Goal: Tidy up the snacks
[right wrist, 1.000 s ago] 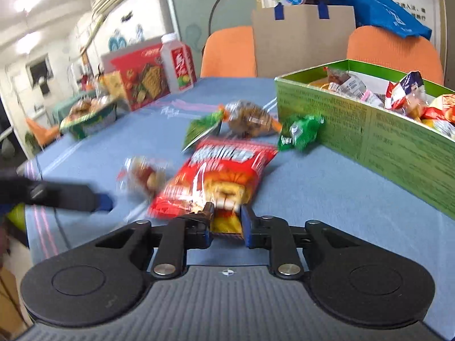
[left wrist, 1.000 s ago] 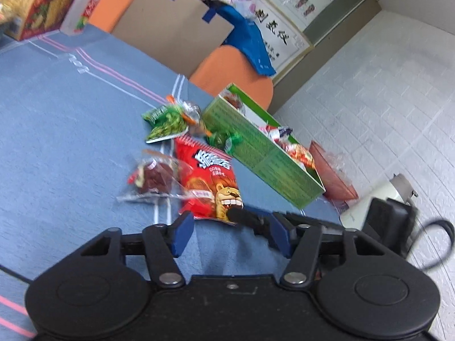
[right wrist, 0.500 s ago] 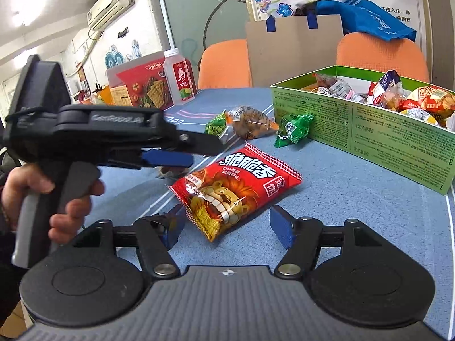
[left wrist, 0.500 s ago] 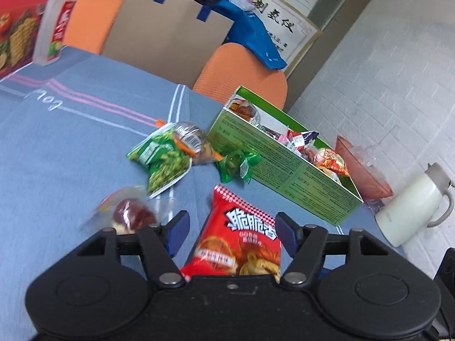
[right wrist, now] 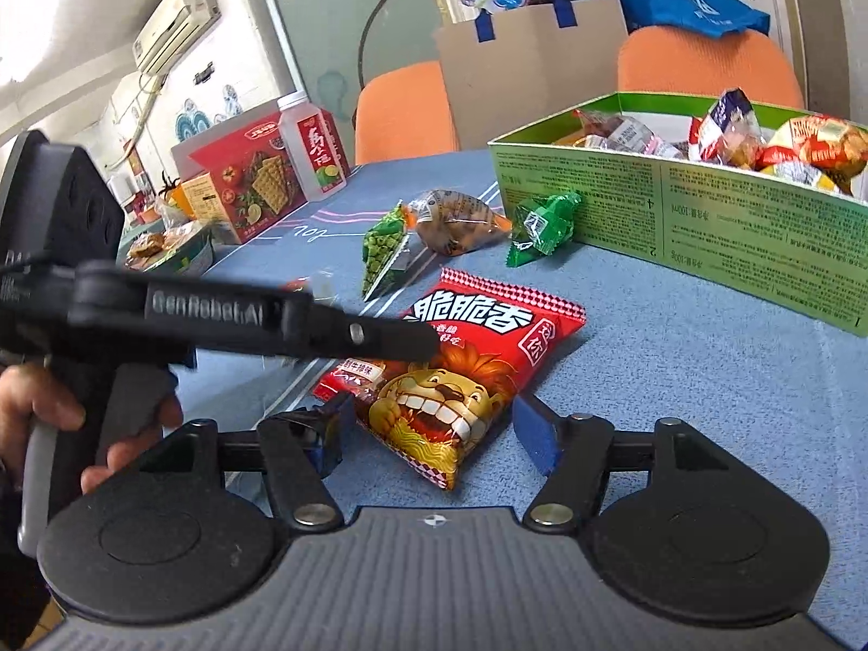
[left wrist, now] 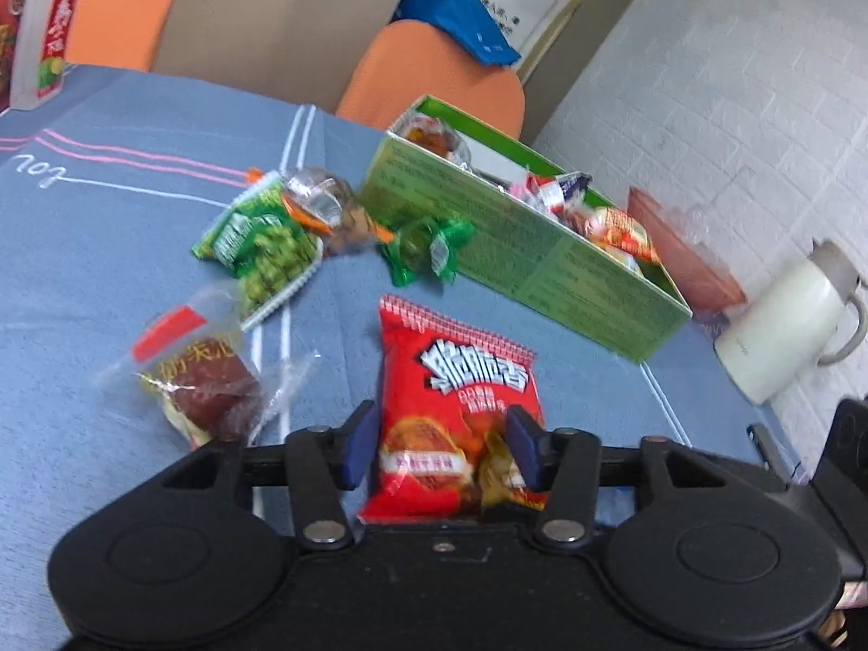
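Observation:
A red snack bag (left wrist: 461, 380) (right wrist: 477, 336) with a lion print lies flat on the blue cloth. My left gripper (left wrist: 440, 434) straddles one end of it; its jaws are closing and the pads stand just off the bag's sides. My right gripper (right wrist: 434, 423) straddles the opposite end with wide jaws that are closing, and its pads are clear of the bag. The left gripper's black finger (right wrist: 380, 336) reaches over the bag. A green box (left wrist: 521, 249) (right wrist: 705, 217) holds several wrapped snacks.
A green pea packet (left wrist: 266, 249), a brown snack in a clear wrapper (left wrist: 325, 206) and a green candy (left wrist: 428, 249) lie near the box. A clear packet with a dark red piece (left wrist: 206, 380) lies at left. A bottle (right wrist: 317, 154), a red cracker box (right wrist: 244, 179) and a white kettle (left wrist: 781, 336) stand around.
My right gripper opened and let go of the red bag. My left gripper swung in from the left, widened its jaws and came to straddle the bag's other end.

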`<action>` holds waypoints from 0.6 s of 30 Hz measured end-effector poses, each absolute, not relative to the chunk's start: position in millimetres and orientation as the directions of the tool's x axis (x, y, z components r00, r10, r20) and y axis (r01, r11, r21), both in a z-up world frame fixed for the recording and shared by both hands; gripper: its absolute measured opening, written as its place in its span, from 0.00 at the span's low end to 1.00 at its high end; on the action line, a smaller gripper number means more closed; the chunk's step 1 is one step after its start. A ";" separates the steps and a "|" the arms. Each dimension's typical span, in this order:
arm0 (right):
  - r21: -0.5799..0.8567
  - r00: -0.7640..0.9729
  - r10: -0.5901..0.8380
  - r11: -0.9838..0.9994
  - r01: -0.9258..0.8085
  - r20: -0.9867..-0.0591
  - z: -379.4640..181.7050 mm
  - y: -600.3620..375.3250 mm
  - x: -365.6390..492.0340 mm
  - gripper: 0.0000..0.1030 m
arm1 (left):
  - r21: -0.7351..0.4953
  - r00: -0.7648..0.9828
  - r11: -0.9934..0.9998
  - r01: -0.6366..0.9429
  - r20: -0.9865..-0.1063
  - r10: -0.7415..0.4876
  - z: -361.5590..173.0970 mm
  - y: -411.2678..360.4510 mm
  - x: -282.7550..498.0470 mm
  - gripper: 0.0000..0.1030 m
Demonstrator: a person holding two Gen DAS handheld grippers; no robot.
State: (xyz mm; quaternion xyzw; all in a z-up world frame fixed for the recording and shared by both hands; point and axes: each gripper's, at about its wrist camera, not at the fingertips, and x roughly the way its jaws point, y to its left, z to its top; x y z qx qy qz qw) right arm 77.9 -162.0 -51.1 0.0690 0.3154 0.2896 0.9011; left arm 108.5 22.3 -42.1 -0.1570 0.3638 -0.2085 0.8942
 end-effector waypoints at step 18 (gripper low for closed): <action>0.217 0.808 0.470 0.882 -0.418 -0.355 13.1 -194.1 105.7 0.66 | -0.458 0.740 0.820 0.343 -0.406 -0.536 30.4 -5.4 148.9 0.79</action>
